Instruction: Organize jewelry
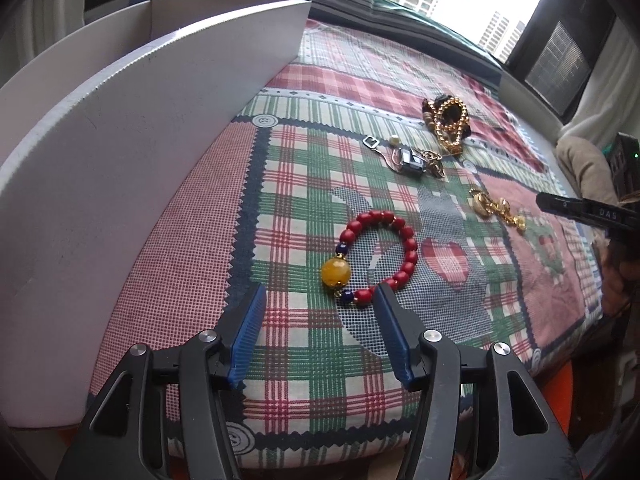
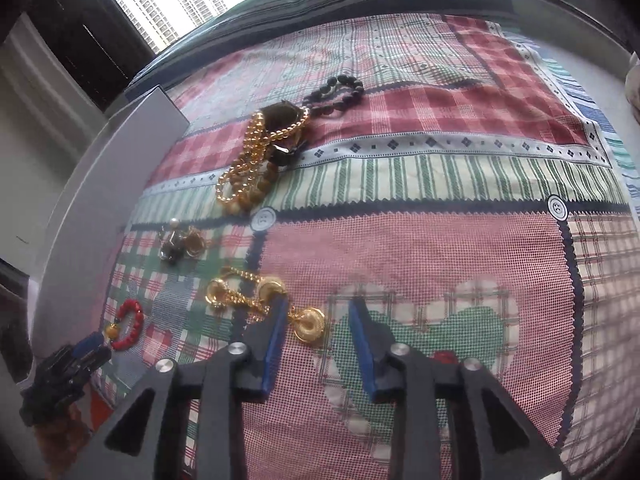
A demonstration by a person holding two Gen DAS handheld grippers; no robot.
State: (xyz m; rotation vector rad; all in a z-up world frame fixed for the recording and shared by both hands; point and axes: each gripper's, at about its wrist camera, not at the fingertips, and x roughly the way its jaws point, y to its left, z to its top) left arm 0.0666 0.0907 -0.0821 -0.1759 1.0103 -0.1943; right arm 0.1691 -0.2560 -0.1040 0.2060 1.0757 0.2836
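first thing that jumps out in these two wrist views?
The red bead bracelet with its big yellow bead, lying on the patchwork cloth just ahead of the open left gripper. Next, the gold chain with disc pendants at the open right gripper, one disc between the fingers. A heap of gold bead strands lies farther back, and a tall white box stands on the left.

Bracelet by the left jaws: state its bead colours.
Bracelet: red beads, one big yellow bead, small dark-blue ones beside it. Clearest in the left wrist view.
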